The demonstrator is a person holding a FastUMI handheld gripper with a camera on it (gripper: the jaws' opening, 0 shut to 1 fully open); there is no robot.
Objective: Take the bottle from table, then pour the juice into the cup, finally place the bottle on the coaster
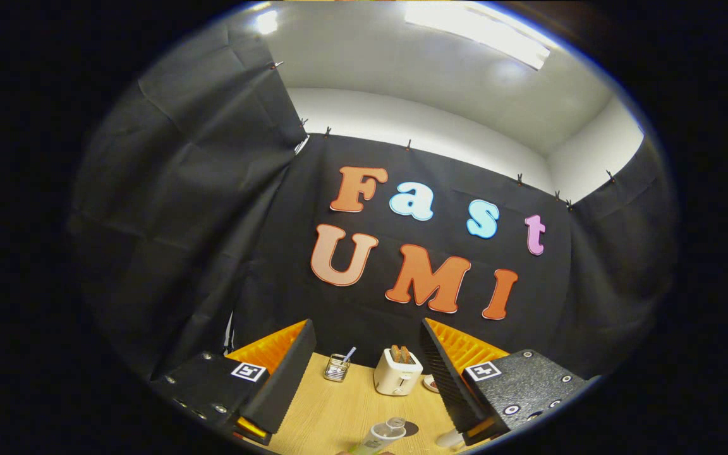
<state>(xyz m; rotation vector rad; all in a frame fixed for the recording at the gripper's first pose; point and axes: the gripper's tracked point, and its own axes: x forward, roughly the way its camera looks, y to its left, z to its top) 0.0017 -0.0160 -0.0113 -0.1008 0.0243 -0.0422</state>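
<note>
- So your bottle sits low on the wooden table, roughly midway between the two fingers and nearer to you than the toaster. It looks like pale translucent plastic with a clear round cap, and its lower part is cut off, so you can't see how much juice is in it.
- Your gripper is spread wide, fingers well apart with nothing between the ribbed pads; it isn't touching the bottle.
- Something small and white pokes out just under the right finger. Most of it is hidden, so I can't say what it is.
- A little round reddish thing peeks from behind the right finger, beside the toaster. Hard to tell what it is.
- Beyond the fingers, a cream boxy toaster stands with two brown slices sticking up.
- Left of that is a small wire-mesh holder with a pale stick leaning out.
- The table has light wood grain.
</note>
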